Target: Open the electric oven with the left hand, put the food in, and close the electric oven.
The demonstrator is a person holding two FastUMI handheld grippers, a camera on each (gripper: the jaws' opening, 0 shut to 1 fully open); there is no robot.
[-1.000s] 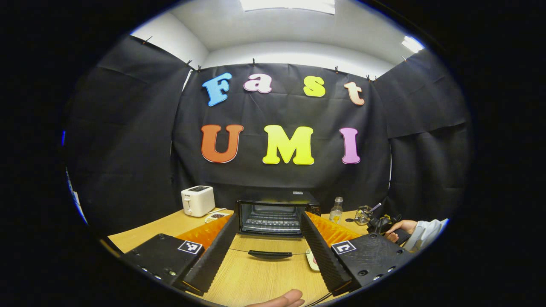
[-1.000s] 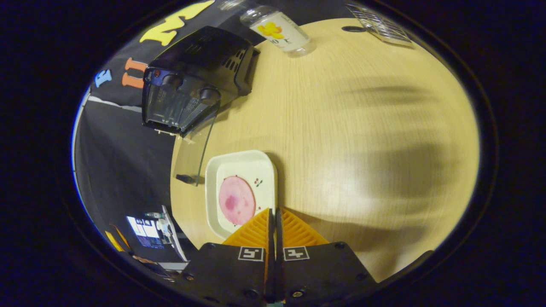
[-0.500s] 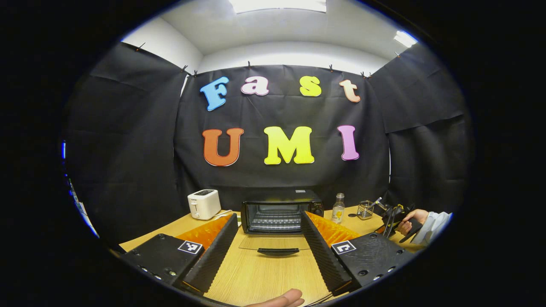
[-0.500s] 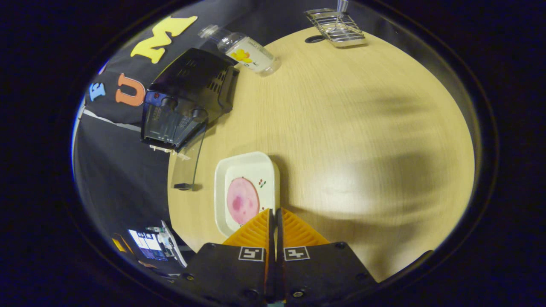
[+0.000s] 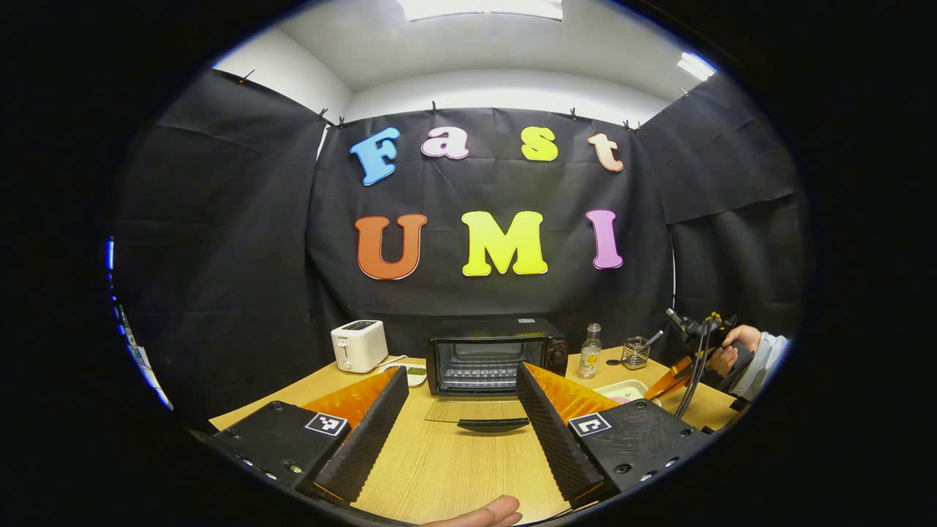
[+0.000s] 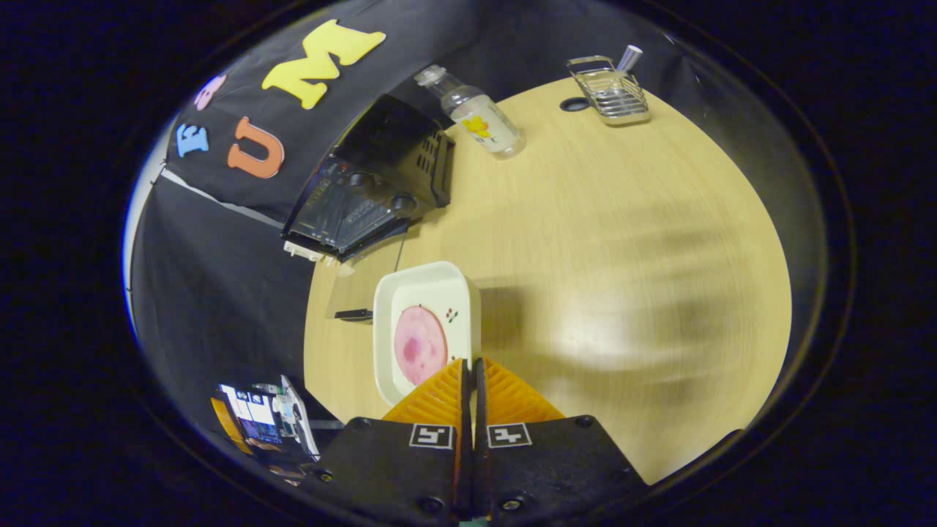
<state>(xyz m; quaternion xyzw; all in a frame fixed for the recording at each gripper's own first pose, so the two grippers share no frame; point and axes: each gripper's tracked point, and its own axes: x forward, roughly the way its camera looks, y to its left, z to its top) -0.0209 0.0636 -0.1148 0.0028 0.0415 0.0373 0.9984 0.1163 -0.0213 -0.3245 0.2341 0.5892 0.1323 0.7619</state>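
I see the electric oven (image 5: 498,357) at the far middle of the wooden surface (image 5: 454,468), against the booth wall, with its glass door (image 5: 476,411) folded down flat toward me and the wire rack inside exposed. In the right gripper view the oven (image 6: 373,194) sits far left, its door (image 6: 362,282) lowered just beside the white plate (image 6: 428,278). That plate carries the food, a round pink slice (image 6: 420,345), and the plate's near edge is pinched in my right gripper (image 6: 468,369), whose jaws are closed down to a thin slit on the rim. In the left gripper view the plate (image 5: 622,388) shows to the right of the oven door, with the right gripper (image 5: 670,384) and the hand (image 5: 728,351) holding it beyond.

My left gripper (image 5: 457,399) hangs near the front of the surface facing the oven, its jaws spread wide and gripping nothing; the door handle lies between the fingers, farther off.

Outward from there: a white toaster (image 5: 359,345) far left, a small dish (image 5: 413,375) beside it, a clear bottle (image 5: 589,353) just right of the oven, and a wire holder (image 5: 635,353) farther right.
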